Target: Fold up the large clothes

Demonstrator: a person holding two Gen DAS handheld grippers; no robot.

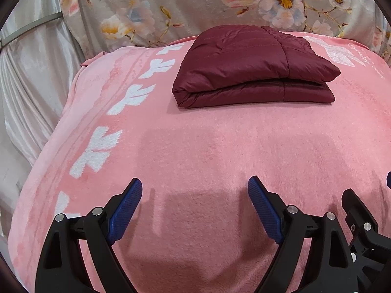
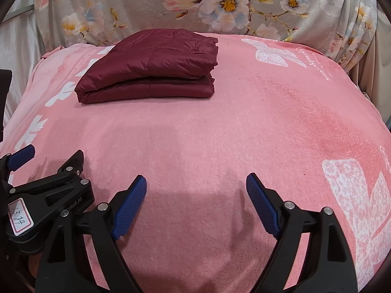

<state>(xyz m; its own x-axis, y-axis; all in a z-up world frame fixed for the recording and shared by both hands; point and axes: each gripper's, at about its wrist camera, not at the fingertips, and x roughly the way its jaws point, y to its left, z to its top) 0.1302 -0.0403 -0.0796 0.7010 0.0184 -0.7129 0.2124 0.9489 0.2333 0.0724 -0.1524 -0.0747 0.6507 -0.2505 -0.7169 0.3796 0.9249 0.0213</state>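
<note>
A dark red quilted jacket (image 1: 254, 68) lies folded into a thick rectangle on the far part of a pink blanket (image 1: 195, 151). It also shows in the right wrist view (image 2: 151, 68), at the far left. My left gripper (image 1: 195, 188) is open and empty, low over the blanket, well short of the jacket. My right gripper (image 2: 196, 183) is open and empty too, at the same near distance. The left gripper's body (image 2: 48, 193) shows at the lower left of the right wrist view, close beside the right one.
The pink blanket (image 2: 244, 122) has white flower prints along its left and right sides. A grey floral cloth (image 1: 185, 2) hangs behind it. A pale satin curtain (image 1: 29, 78) hangs at the left. The blanket drops off at its left edge.
</note>
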